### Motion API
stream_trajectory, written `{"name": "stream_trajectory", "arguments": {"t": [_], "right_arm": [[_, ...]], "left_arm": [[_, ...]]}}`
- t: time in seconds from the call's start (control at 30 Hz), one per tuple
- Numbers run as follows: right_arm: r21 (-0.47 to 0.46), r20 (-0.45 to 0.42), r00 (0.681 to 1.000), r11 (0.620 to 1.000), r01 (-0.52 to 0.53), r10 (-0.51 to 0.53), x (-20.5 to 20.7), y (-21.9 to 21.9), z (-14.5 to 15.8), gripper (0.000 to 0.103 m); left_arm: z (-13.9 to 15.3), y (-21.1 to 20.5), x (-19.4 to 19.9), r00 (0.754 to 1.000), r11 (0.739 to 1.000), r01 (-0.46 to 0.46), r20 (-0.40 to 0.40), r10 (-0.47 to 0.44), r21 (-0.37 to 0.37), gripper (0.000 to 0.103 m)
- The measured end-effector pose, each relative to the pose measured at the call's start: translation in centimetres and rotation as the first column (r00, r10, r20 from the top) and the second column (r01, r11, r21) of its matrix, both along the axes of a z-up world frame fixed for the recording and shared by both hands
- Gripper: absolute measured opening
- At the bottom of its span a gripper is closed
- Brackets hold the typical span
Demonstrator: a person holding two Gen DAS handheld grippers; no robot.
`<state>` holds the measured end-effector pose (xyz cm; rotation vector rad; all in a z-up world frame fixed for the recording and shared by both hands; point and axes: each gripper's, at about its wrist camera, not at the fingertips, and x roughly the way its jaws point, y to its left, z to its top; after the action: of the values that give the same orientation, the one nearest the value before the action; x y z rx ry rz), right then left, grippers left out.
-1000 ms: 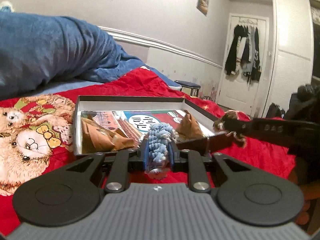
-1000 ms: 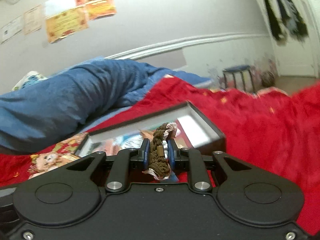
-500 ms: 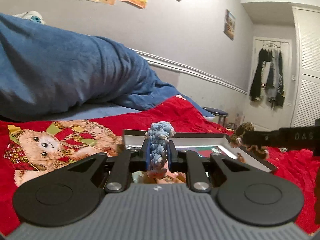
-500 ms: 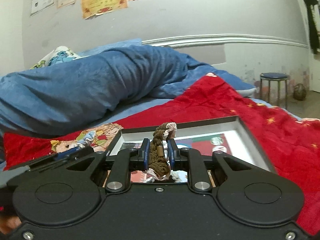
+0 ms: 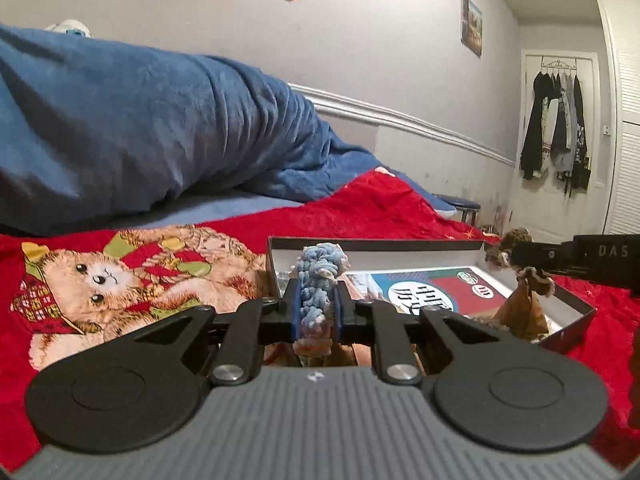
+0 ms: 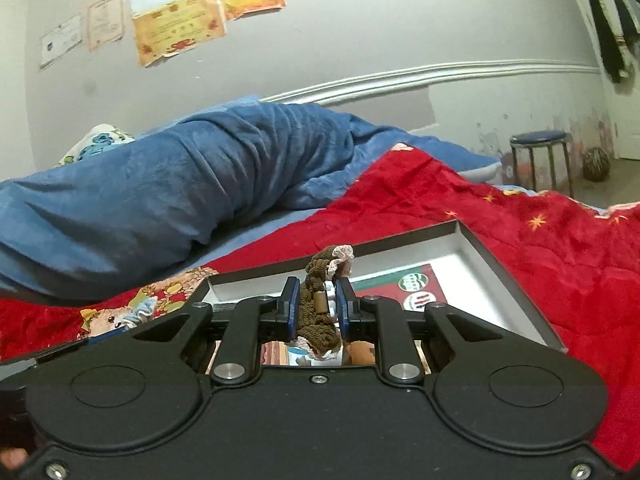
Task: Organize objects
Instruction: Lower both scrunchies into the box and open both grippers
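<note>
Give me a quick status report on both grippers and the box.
Left gripper shut on blue scrunchie. Right gripper shut on brown scrunchie. Both poised over open box on red blanket. Nothing in the way.

the box (image 5: 460,245) lies on the bedspread (image 5: 360,204) near its right edge. the duvet (image 5: 160,120) lies behind it, along the bed's wall-side edge. a stool (image 6: 538,138) stands beyond the bed's far corner.
</note>
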<state>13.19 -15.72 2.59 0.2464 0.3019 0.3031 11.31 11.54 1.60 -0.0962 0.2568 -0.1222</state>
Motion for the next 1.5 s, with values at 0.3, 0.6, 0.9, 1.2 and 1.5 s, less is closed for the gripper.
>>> {"name": "stream_trajectory", "arguments": {"t": [0.3, 0.6, 0.9, 1.2, 1.5], "right_arm": [[0.024, 0.054, 0.999, 1.0, -0.007, 0.005, 0.6, -0.9, -2.9, 0.019], [-0.089, 0.104, 0.995, 0.996, -0.006, 0.015, -0.3, 1.2, -3.4, 0.019], [-0.178, 0.067, 0.998, 0.984, -0.004, 0.016, 0.0, 3.2, -3.6, 0.019], [-0.182, 0.058, 0.998, 0.983, 0.006, 0.005, 0.1, 3.1, -3.7, 0.019], [-0.178, 0.053, 0.999, 0.984, 0.004, 0.005, 0.2, 2.9, -3.8, 0.019]], "left_arm": [[-0.2, -1.0, -0.5, 0.999, 0.999, 0.017, 0.044, -0.019, 0.045, 0.02], [-0.4, -2.0, -0.8, 0.998, 0.995, 0.02, 0.058, -0.026, 0.102, 0.02], [-0.4, -2.6, -1.0, 0.997, 0.99, 0.021, 0.075, -0.031, 0.137, 0.021], [-0.6, -2.8, -0.8, 0.997, 0.988, 0.028, 0.07, -0.039, 0.151, 0.022], [-0.6, -2.9, -0.7, 0.997, 0.987, 0.032, 0.067, -0.043, 0.159, 0.022]]}}
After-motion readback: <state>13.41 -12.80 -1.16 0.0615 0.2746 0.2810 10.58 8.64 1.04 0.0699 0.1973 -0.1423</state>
